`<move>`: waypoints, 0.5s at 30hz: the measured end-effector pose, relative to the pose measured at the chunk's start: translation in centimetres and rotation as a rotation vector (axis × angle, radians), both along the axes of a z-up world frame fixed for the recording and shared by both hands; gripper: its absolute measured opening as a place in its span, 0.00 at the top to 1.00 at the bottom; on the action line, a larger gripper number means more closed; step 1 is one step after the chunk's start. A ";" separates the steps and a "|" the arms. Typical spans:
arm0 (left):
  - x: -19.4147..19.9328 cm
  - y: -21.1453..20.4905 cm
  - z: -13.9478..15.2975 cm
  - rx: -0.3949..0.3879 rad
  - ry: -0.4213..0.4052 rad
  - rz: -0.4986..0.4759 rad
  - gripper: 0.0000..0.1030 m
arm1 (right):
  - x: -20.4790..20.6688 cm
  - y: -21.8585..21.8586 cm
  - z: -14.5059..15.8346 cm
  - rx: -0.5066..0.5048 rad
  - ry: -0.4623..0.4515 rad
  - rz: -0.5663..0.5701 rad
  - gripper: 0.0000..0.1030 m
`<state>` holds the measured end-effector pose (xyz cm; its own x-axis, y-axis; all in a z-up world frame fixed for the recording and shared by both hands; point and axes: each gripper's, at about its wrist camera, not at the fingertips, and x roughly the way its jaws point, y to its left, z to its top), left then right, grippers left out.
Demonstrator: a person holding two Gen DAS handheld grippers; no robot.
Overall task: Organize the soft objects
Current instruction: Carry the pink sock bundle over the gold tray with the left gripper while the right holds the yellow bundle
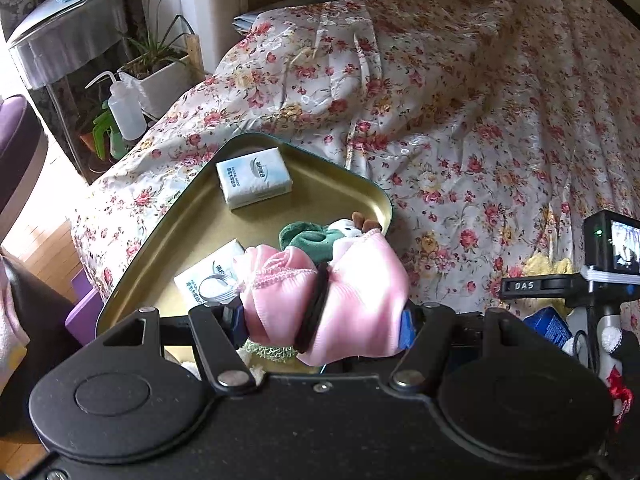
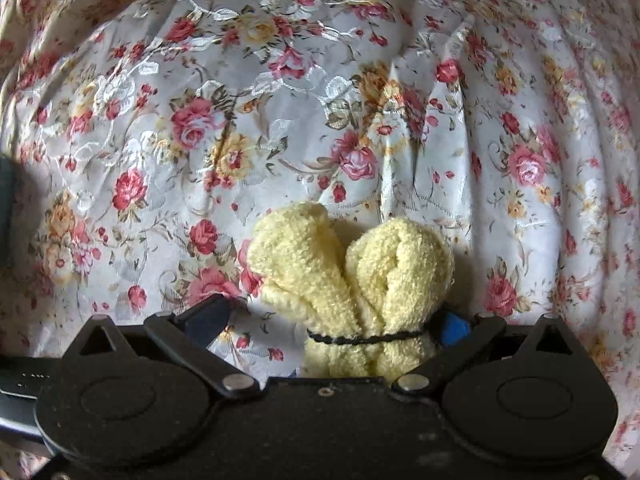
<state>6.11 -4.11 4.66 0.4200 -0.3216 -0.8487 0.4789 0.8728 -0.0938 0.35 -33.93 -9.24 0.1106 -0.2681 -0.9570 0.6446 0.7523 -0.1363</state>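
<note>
Flowered bedspread point(image 2: 280, 92) fills the right wrist view, and on it lies a yellow towel bundle point(image 2: 352, 276) tied with a black band, its long axis running near to far between the spread fingers of the right gripper point(image 2: 340, 328), closer to the right finger. Over at the near end of the gold tray point(image 1: 320, 176), the left gripper point(image 1: 324, 320) pinches a pink cloth bundle point(image 1: 352, 288), so the right hand is the nearer one to the yellow towel.
</note>
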 end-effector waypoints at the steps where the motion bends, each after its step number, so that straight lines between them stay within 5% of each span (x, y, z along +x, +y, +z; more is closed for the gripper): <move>1: -0.1 0.0 0.0 0.000 -0.001 0.000 0.40 | -0.1 0.0 0.1 0.001 0.000 0.002 0.00; 15: 0.0 -0.2 -0.6 0.025 0.005 0.008 0.39 | -2.6 2.3 0.5 -0.116 -0.108 0.050 0.00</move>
